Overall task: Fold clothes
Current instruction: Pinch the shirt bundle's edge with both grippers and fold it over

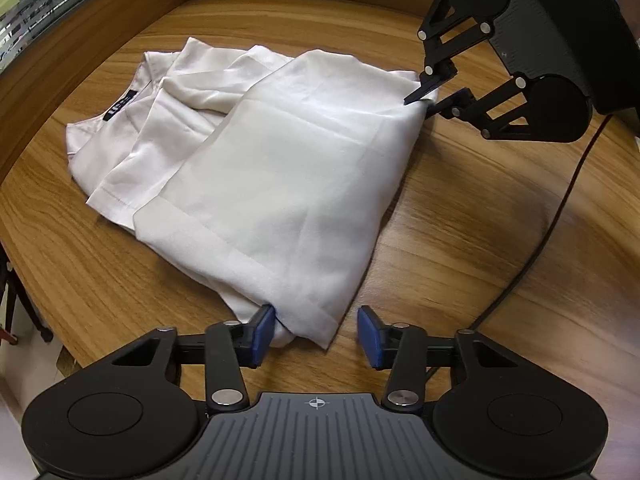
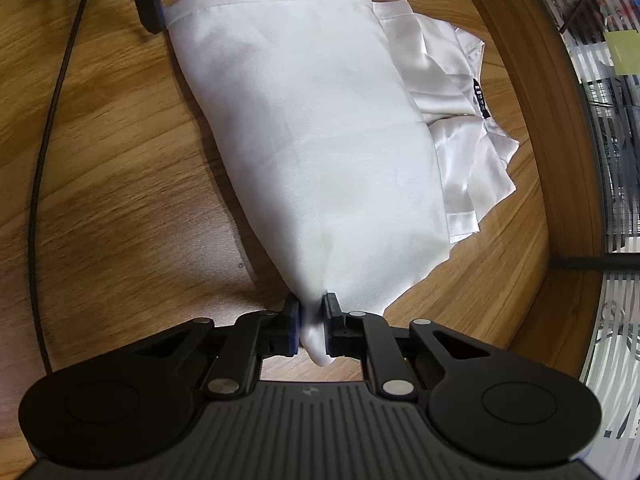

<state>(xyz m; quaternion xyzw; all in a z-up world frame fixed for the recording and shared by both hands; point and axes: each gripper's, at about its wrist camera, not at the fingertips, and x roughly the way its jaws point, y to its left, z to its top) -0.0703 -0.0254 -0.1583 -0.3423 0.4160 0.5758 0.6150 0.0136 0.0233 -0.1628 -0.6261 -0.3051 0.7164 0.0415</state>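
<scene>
Pads (image 2: 294, 326) of the right gripper (image 2: 311, 326) are pinching a bunched corner of the white shirt (image 2: 312, 120); left gripper (image 1: 316, 334) is sitting partly open, one blue pad touching the hem corner, the other clear of it. Shirt is lying half-folded on the wooden table (image 1: 460, 240), dark label (image 1: 120, 107) showing at the collar; black cable (image 1: 552, 220) is trailing beside it.

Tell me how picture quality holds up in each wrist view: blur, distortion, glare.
Left wrist view: strong fisheye bending of the wooden table edge; the white garment is fairly sharp, wood grain smears toward the rim. Right wrist view: same curvature, the garment is overexposed with folds washed out near its middle, table grain streaked on the left, the black cable soft.
</scene>
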